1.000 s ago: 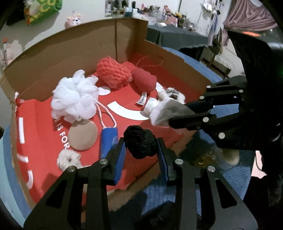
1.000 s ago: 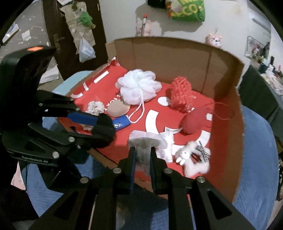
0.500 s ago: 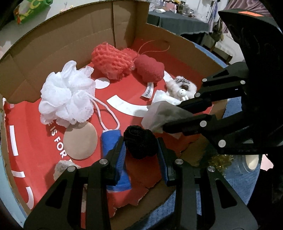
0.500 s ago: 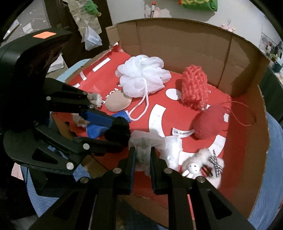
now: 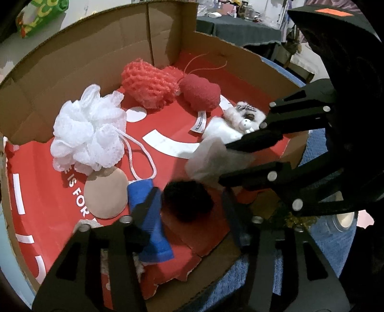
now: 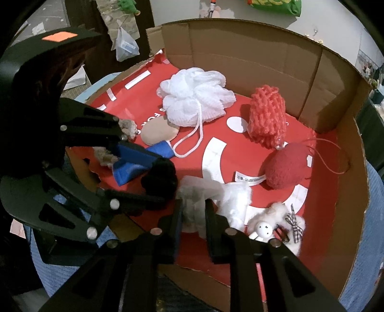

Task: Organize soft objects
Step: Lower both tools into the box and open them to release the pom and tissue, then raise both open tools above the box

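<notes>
Black pompom (image 5: 187,200) sits in the box (image 5: 168,31) between the left tongs (image 5: 192,204), which slant down, spreading, pads apart from it. Right tongs (image 6: 193,216), also slanting down, are opening around a grey cloth (image 6: 194,194).

Beyond your box you have a blue rug (image 6: 374,264) underneath, a green bag (image 6: 276,6) on the white wall (image 6: 182,9), a hanging plastic bag (image 6: 126,45), and a dark cluttered table (image 5: 235,26).
</notes>
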Demonstrator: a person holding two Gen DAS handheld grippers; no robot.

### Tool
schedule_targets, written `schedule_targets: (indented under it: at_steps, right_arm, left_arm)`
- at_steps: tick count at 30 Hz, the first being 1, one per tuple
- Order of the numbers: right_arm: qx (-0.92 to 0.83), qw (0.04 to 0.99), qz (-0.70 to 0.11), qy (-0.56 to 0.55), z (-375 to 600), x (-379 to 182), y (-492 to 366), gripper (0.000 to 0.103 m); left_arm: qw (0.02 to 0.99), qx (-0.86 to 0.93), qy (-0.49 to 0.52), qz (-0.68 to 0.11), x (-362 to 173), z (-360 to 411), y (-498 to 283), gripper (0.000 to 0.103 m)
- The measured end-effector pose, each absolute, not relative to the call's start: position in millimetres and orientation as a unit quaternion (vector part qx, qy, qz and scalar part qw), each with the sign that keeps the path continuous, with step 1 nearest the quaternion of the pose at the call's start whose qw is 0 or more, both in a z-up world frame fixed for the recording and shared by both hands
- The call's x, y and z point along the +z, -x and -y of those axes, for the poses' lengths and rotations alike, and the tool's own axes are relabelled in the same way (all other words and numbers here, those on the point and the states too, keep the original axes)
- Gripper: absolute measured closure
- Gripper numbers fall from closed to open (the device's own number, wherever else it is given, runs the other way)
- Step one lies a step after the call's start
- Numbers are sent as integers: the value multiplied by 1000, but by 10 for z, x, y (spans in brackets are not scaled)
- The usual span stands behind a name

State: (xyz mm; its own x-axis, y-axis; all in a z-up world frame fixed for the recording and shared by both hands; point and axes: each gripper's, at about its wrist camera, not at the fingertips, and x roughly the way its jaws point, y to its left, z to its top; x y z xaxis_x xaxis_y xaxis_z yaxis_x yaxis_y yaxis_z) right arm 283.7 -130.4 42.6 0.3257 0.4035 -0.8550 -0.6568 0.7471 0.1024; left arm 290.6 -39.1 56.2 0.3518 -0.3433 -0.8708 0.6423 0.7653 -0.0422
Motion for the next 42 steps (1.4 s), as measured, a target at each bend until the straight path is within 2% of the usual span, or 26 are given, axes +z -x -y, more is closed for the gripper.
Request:
schedule_targets:
  at_steps: [2, 4, 9, 17, 21, 27, 35, 42]
  right_arm:
    - [327, 806, -474, 139, 1294, 431, -2828, 70]
    - [326, 807, -470, 144, 1286, 439, -2817, 66]
    - [321, 814, -464, 139, 1315, 499, -2811, 65]
    - [300, 836, -444, 113, 1472, 727, -2714, 47]
    - [287, 850, -430, 100, 1567, 903, -2580, 39]
    - [271, 871, -399, 90, 1636, 1199, -2280, 25]
    - [207, 907, -355, 93, 1683, 1334, -1960, 0]
    - [122, 935, -324, 72, 1708, 1058, -2124, 0]
  left_arm:
    - [808, -306, -160, -478, 565, 410, -2898, 47]
    - [808, -306, -160, -477, 584, 408, -2890, 47]
    - [815, -303, -153, -470, 653, 363, -2860, 43]
    - [841, -284, -120, -444, 884, 219, -2679, 40]
    - [857, -275, -102, -424, 1073, 127, -2483, 30]
    - [885, -241, -84, -390, 1302, 68, -2168, 27]
    - [930, -148, -63, -330, 1310, -137, -1979, 15]
    - [961, -102, -53, -253, 1140, -253, -2120, 14]
